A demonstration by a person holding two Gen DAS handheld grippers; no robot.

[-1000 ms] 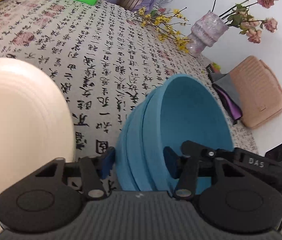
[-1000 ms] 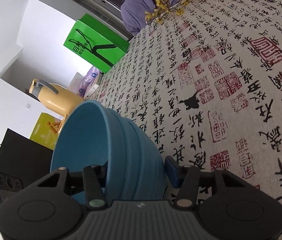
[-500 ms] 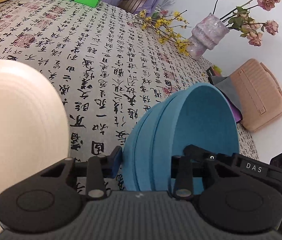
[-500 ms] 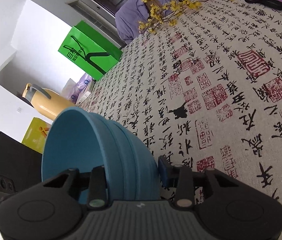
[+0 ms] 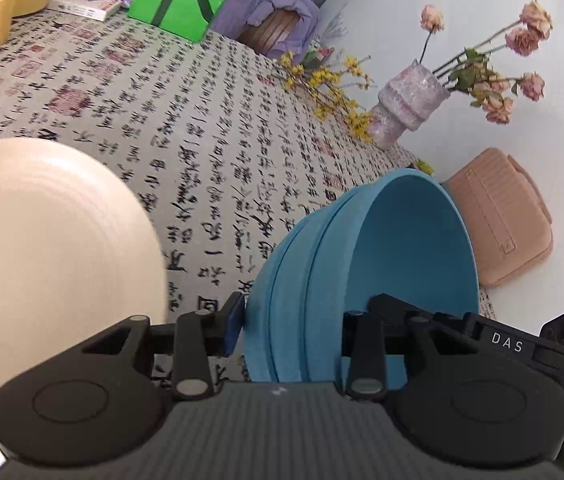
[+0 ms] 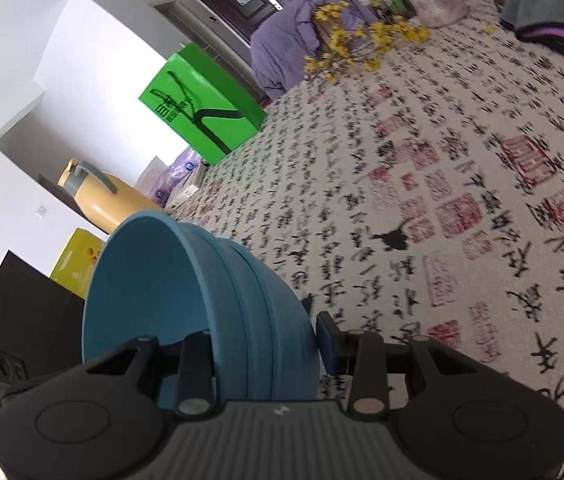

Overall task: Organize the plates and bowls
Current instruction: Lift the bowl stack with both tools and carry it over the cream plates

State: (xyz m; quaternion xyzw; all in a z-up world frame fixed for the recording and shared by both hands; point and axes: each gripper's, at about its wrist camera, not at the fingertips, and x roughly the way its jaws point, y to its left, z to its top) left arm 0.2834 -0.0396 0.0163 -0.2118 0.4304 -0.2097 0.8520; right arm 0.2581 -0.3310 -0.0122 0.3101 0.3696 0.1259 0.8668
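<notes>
My left gripper point(image 5: 294, 336) and right gripper point(image 6: 266, 348) each pinched the blue bowl stack point(image 5: 362, 280); cream plate point(image 5: 50, 264) at nine o'clock remained unsorted.

My right gripper point(image 6: 266, 344) pinches the wall of the blue bowls point(image 6: 202, 304), one finger inside, the blue pad point(image 6: 328, 344) outside. The stack sits lower left of the frame, tipped with its mouth leftward. The printed cloth point(image 6: 462, 200) fills the right. A green bag point(image 6: 202, 108) stands upper centre, a yellow jug point(image 6: 102, 200) at left, yellow flowers point(image 6: 362, 40) at the top.
</notes>
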